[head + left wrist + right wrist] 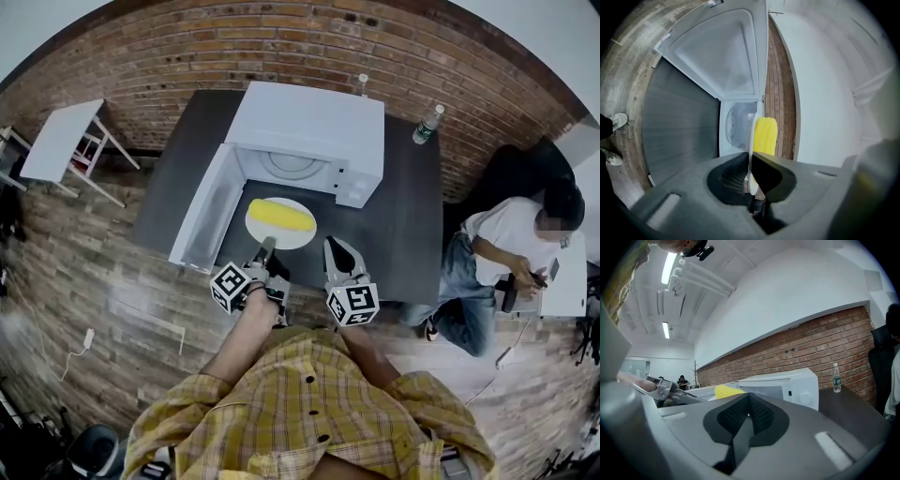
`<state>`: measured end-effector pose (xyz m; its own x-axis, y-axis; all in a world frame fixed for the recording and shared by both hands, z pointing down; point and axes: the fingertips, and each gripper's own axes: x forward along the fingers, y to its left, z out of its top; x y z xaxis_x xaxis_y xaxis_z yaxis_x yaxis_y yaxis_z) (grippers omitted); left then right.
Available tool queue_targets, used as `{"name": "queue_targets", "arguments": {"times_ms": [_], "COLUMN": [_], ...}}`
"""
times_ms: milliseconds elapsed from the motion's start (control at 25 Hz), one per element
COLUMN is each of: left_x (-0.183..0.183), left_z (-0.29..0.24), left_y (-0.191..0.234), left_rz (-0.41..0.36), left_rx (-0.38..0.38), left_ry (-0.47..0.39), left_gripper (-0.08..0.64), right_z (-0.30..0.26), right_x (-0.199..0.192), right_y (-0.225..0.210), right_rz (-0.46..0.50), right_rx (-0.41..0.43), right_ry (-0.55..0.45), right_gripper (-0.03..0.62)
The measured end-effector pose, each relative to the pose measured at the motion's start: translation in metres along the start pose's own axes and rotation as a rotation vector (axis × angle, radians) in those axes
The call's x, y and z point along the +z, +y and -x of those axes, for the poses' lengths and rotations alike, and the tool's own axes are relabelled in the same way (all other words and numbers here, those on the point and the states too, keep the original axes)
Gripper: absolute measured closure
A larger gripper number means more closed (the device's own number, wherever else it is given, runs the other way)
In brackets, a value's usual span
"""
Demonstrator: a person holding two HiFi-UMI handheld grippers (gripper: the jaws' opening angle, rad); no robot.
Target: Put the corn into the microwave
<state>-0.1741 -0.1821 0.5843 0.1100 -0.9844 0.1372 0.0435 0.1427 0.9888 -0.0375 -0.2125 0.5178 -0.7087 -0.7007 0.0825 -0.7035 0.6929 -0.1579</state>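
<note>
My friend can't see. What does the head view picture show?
The left gripper pinches the rim of a white plate with yellow corn on it, in front of an open white microwave on a dark table. The right gripper hovers empty beside it.

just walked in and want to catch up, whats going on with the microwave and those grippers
A person is working two handheld grippers at a dark table. The left gripper is shut on the rim of a white plate carrying a yellow ear of corn, just in front of the white microwave, whose door is swung open. The corn is not inside yet. The right gripper is shut and empty, beside the plate.
</note>
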Motion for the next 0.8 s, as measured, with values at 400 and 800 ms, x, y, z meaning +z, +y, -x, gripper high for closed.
{"name": "queue_targets", "arguments": {"times_ms": [400, 800], "left_x": [0.022, 0.042], "left_z": [-0.04, -0.074], "left_y": [0.005, 0.022], "left_rz": [-0.039, -0.017], "left_rx": [0.009, 0.02], "left_ry": [0.04, 0.031], "left_gripper": [0.534, 0.537], "right_z": [-0.027, -0.045], "right_x": [-0.003, -0.006], "right_y": [-0.006, -0.013], "right_rz": [0.013, 0.034], "right_rx": [-0.051, -0.088], "right_ry": [0.006, 0.021], "right_gripper": [0.592, 0.592]}}
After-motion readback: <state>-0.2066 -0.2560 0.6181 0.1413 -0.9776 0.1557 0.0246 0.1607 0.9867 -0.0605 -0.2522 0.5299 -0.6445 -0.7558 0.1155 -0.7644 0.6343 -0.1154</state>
